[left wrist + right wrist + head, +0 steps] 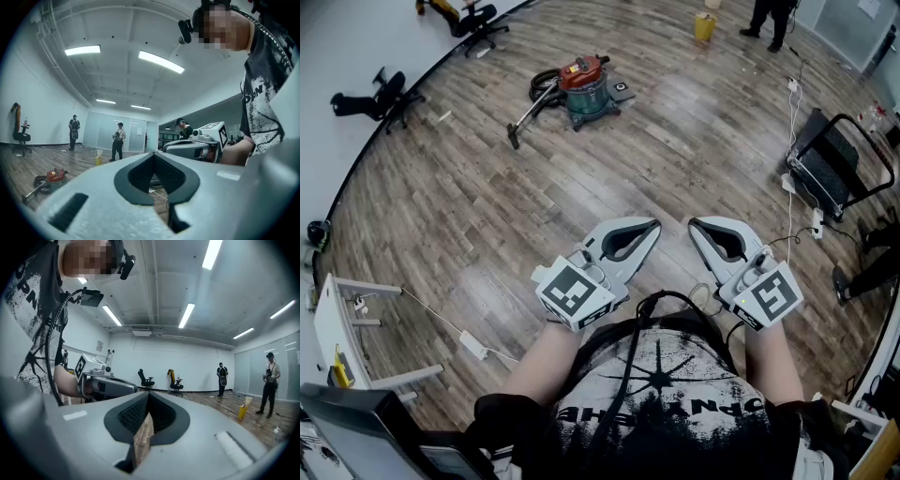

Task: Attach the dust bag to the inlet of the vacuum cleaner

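Note:
A vacuum cleaner (584, 86) with a red top, teal drum and a hose with wand stands far off on the wooden floor; it also shows small at the lower left of the left gripper view as the vacuum cleaner (52, 177). No dust bag is visible in any view. My left gripper (652, 226) is held level in front of my body, shut with nothing in it. My right gripper (697, 225) is beside it, also shut and empty. In each gripper view the other gripper shows alongside: the right gripper (165, 146) and the left gripper (133, 389).
Office chairs (375, 97) stand along the curved white wall at the left. A black cart (834, 164) with cables is at the right. A yellow bucket (704, 26) and standing people (771, 19) are at the far end. A white desk frame (347, 328) is near my left.

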Demonstrator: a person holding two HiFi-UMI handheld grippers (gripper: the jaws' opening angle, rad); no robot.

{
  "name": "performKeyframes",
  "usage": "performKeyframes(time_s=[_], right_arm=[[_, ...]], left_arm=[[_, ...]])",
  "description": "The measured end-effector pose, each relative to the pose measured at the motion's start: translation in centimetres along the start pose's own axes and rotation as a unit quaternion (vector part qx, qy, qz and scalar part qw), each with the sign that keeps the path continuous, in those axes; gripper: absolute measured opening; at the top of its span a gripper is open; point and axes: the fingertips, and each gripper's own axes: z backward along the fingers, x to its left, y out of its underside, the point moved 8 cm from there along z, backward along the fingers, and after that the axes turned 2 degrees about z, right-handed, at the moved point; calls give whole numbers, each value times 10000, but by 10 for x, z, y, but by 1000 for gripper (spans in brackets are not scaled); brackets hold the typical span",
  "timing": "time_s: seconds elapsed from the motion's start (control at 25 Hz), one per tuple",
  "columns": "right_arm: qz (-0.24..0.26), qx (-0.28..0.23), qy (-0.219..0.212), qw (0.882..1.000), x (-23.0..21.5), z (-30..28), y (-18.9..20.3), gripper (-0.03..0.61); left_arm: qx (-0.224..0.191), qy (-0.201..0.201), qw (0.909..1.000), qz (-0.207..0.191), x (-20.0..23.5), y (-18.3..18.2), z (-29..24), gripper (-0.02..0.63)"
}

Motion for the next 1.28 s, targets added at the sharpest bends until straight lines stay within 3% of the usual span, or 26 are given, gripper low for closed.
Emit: performKeyframes(time_s=[0.2,0.72,1.28], right_arm=[[180,109,45,9998,-2,6,5,5],[-263,-93,17,9996,-8,9,7,6],[81,248,221,9994,-21,23,17,8]], left_arm=[[-12,-70,10000,50,-2,5,-2,-1],[165,-71,9998,1,3,8,-1,0],[363,248,9990,42,5,27,-22,0]])
